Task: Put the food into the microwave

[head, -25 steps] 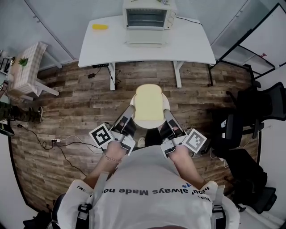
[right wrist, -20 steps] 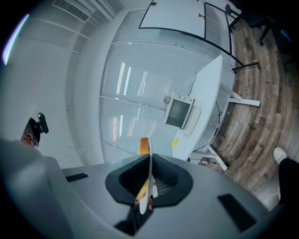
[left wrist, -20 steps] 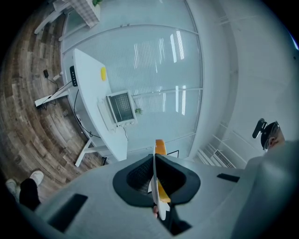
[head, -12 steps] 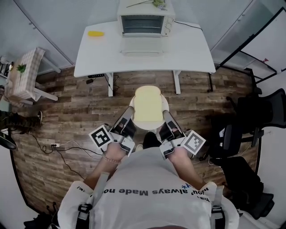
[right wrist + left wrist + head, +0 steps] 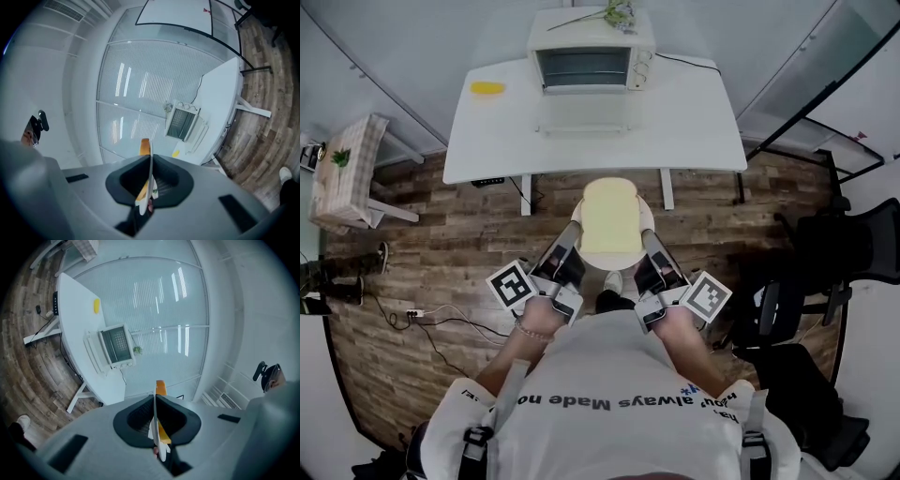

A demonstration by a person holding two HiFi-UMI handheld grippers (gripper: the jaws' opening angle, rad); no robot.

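A slice of toast [image 5: 609, 217] lies on a round white plate [image 5: 646, 217] carried over the wooden floor. My left gripper [image 5: 570, 242] is shut on the plate's left rim and my right gripper [image 5: 651, 244] is shut on its right rim. In the left gripper view the plate [image 5: 154, 425] runs edge-on between the shut pads, with the toast's crust [image 5: 161, 387] beyond. The right gripper view shows the same plate [image 5: 149, 183] and crust [image 5: 145, 146]. The white oven [image 5: 586, 54] stands at the back of the white table [image 5: 694, 112] ahead, its door [image 5: 584, 127] folded down open.
A yellow item [image 5: 487, 87] lies on the table's left part, and a plant sprig [image 5: 614, 13] sits on top of the oven. A small checked side table [image 5: 342, 173] stands at the left, black chairs [image 5: 853, 248] at the right. Cables [image 5: 422, 314] trail on the floor.
The table and oven have drawn closer and now look larger in the head view. Both grippers keep the plate and toast in the same hold in front of the body.
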